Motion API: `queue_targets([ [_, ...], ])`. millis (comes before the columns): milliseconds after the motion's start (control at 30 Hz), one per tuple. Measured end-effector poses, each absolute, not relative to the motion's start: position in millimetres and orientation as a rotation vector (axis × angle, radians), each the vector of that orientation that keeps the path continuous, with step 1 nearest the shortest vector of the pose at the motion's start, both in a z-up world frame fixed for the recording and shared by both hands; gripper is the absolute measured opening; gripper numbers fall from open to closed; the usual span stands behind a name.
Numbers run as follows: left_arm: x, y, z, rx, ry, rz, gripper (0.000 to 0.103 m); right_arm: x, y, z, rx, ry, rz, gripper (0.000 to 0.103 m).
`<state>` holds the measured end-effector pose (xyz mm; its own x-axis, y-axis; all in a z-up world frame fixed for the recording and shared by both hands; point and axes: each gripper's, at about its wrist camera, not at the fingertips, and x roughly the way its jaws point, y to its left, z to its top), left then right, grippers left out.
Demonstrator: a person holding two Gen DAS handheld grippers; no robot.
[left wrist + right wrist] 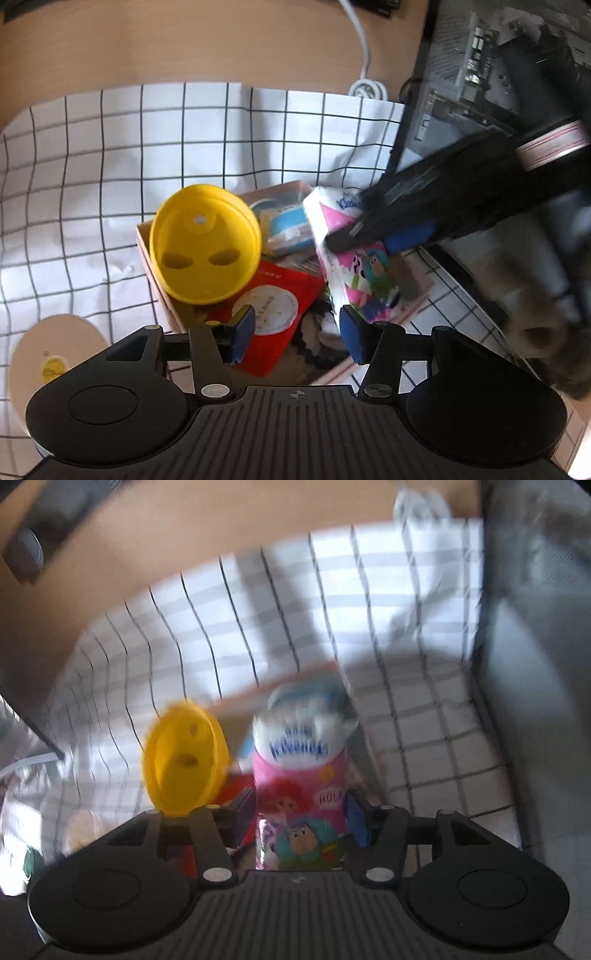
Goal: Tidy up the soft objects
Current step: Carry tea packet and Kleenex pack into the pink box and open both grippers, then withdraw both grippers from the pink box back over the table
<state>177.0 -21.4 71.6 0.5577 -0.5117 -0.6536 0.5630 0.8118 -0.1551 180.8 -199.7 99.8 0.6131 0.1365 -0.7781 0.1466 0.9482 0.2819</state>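
Checked cloth (110,155) covers the desk; at its 4 o'clock a pink box (142,240). Right gripper (301,819) squeezes the soft, light tissue pack (301,775) mid-body over it; left gripper (297,334) gapes empty

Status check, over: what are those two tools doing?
Right tool shut on tissue pack, over pink box. Left tool open, empty. Yellow lid alongside.

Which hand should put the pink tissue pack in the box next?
The right gripper: its fingers already clamp the tissue pack over the box. The left gripper is open and empty.
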Motion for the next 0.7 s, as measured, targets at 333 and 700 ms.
queue_targets([
  [333,184.3,-14.1,53.1,0.022,0.761,-0.704,0.055,212.3,-169.6,83.1,0.352,1.028,-0.021,0.028],
  [700,162.9,-4.0,60.5,-0.062,0.632,-0.577,0.053,132.4,-171.2,124.4,0.19,0.81,-0.1,0.082],
])
